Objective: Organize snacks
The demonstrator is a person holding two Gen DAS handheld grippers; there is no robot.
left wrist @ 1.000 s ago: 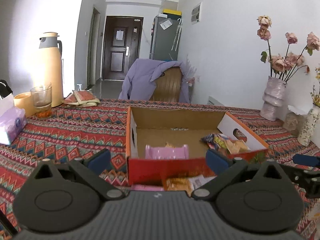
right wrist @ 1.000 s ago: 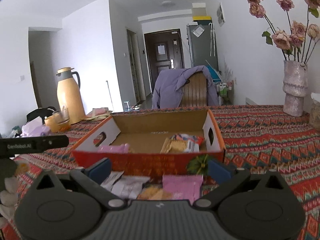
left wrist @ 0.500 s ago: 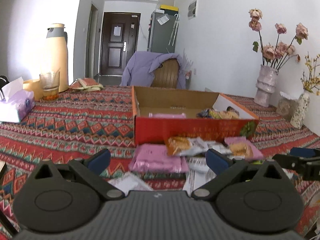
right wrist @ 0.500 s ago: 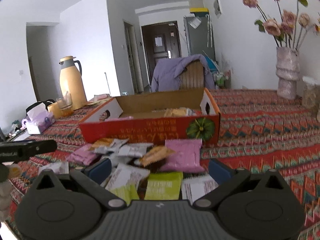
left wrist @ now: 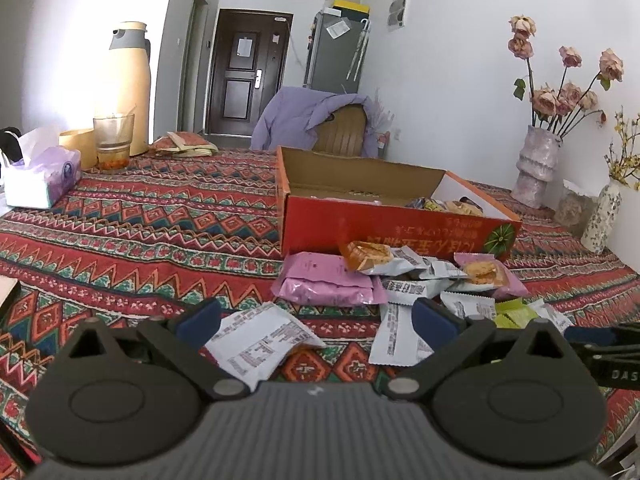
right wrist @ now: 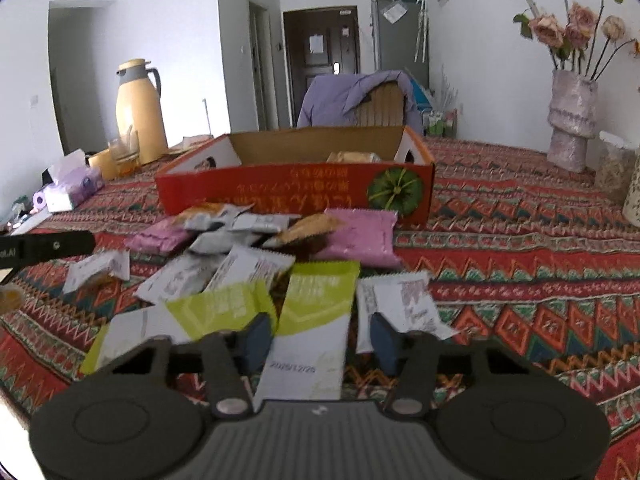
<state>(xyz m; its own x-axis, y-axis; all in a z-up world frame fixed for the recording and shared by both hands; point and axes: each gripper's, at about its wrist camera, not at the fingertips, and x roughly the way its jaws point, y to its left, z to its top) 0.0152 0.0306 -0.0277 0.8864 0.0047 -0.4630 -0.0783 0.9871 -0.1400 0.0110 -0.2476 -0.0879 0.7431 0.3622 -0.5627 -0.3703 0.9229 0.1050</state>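
Note:
An open red cardboard box (left wrist: 384,232) holds a few snacks on the patterned tablecloth. Several loose snack packets lie in front of it, among them a pink pack (left wrist: 328,280). My left gripper (left wrist: 316,320) is open low over the cloth, with a white packet (left wrist: 260,336) lying between its fingers, untouched. My right gripper (right wrist: 320,340) has its jaws closing around a green-and-white packet (right wrist: 316,320) that lies flat. A gap still shows beside the right pad (right wrist: 384,344). The box (right wrist: 296,188) stands beyond the heap.
A tissue box (left wrist: 40,176), a glass (left wrist: 114,140) and a cream thermos (left wrist: 128,80) stand at the far left. Vases with dried flowers (left wrist: 536,172) stand at the right by the wall. A chair draped with purple cloth (left wrist: 316,120) sits behind the table.
Both grippers have sunk and drawn back from the box toward the loose packets. The right gripper's jaws have narrowed around the green-and-white packet; the left stays wide.

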